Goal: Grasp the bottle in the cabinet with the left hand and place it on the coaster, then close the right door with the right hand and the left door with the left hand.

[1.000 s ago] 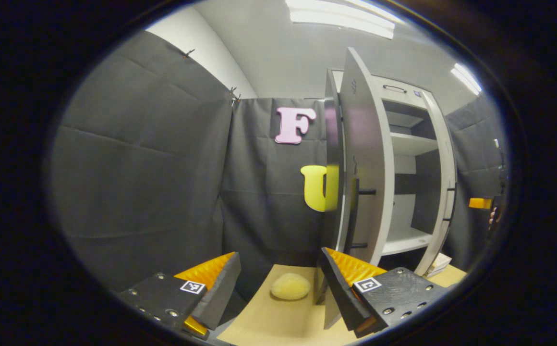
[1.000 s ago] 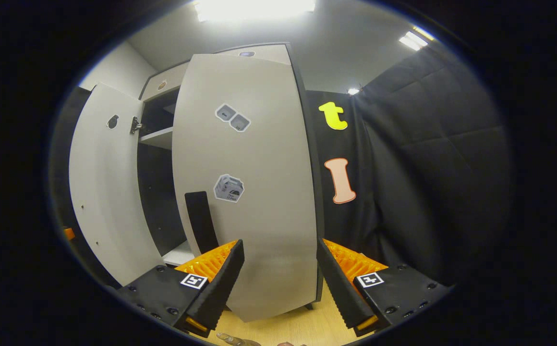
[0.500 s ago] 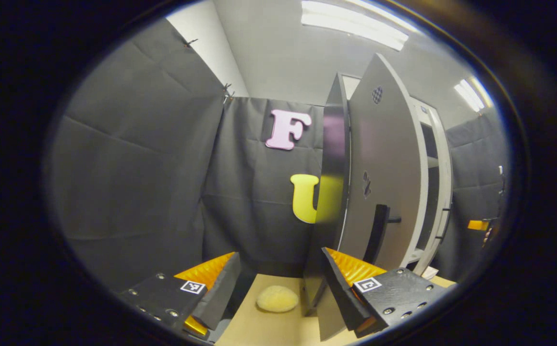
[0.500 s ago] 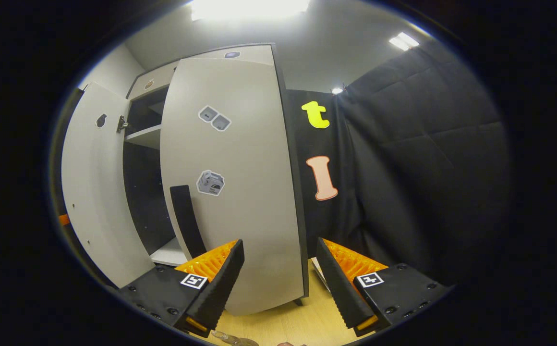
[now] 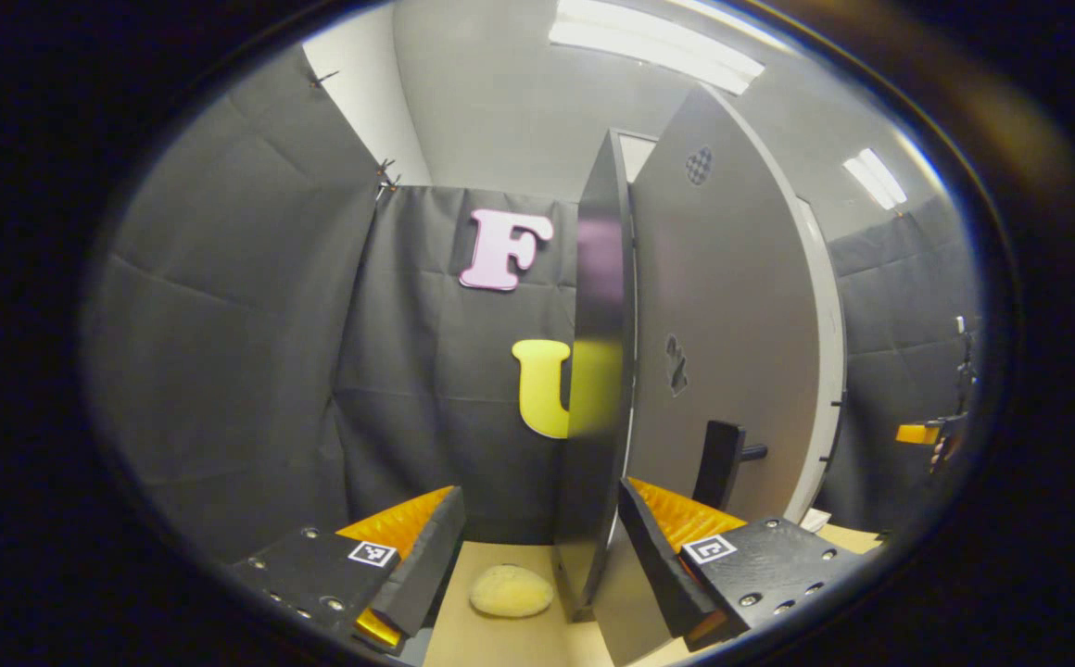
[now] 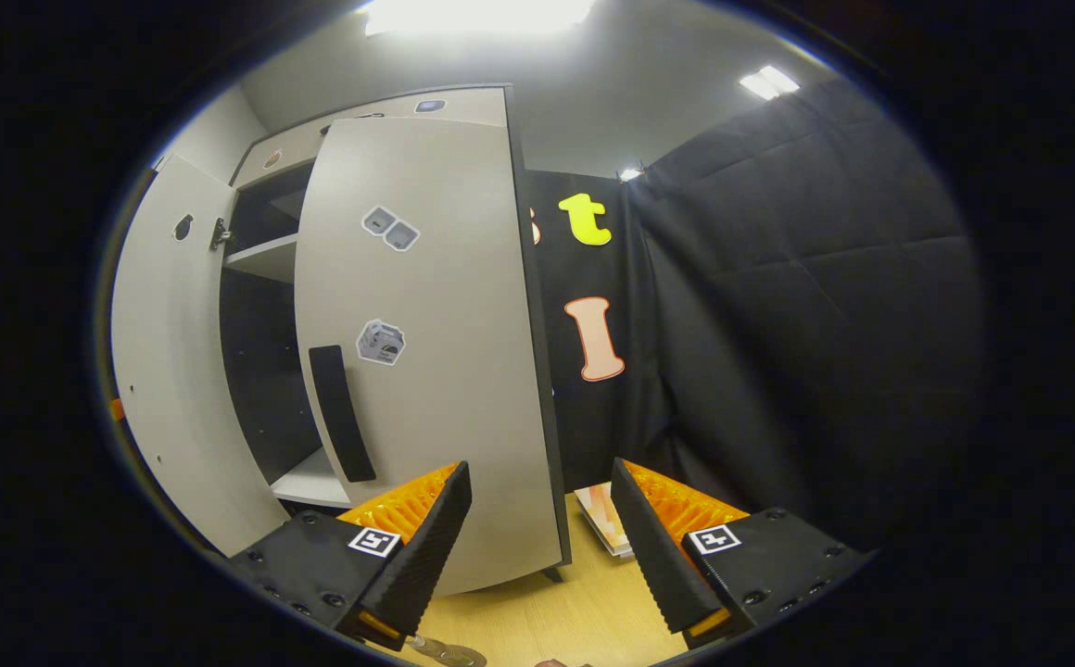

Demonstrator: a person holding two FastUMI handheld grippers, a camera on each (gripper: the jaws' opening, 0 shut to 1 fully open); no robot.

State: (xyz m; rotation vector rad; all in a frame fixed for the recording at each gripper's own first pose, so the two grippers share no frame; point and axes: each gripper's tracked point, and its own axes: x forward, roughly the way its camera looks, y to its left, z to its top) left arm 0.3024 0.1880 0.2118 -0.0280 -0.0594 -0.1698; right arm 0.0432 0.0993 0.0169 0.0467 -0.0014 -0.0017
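Observation:
The left door [image 5: 732, 333] shows its grey outer face and dark handle [image 5: 718, 452] in the left gripper view, with its thin edge [image 5: 598, 371] toward me. My left gripper [image 5: 537, 509] is open; the door's lower edge stands between its fingers, and the right finger [image 5: 653, 547] lies close to the outer face. In the right gripper view, the right door [image 6: 436, 371] with its black handle [image 6: 341, 412] is swung most of the way in. My right gripper [image 6: 542, 500] is open just before its lower corner. The left door [image 6: 162, 371] still stands ajar beside a dark gap with a shelf [image 6: 264, 259].
A yellow rounded pad [image 5: 510, 591] lies on the wooden table [image 5: 491, 639] by the left door's foot. A leaflet [image 6: 600, 519] lies on the table right of the cabinet. A small shiny object [image 6: 449, 655] peeks in at the bottom edge. Black cloth walls stand close on both sides.
The left door has swung inward, hiding the shelves that showed a second ago. The right door has also turned further in, and its handle has drifted left in the right gripper view.

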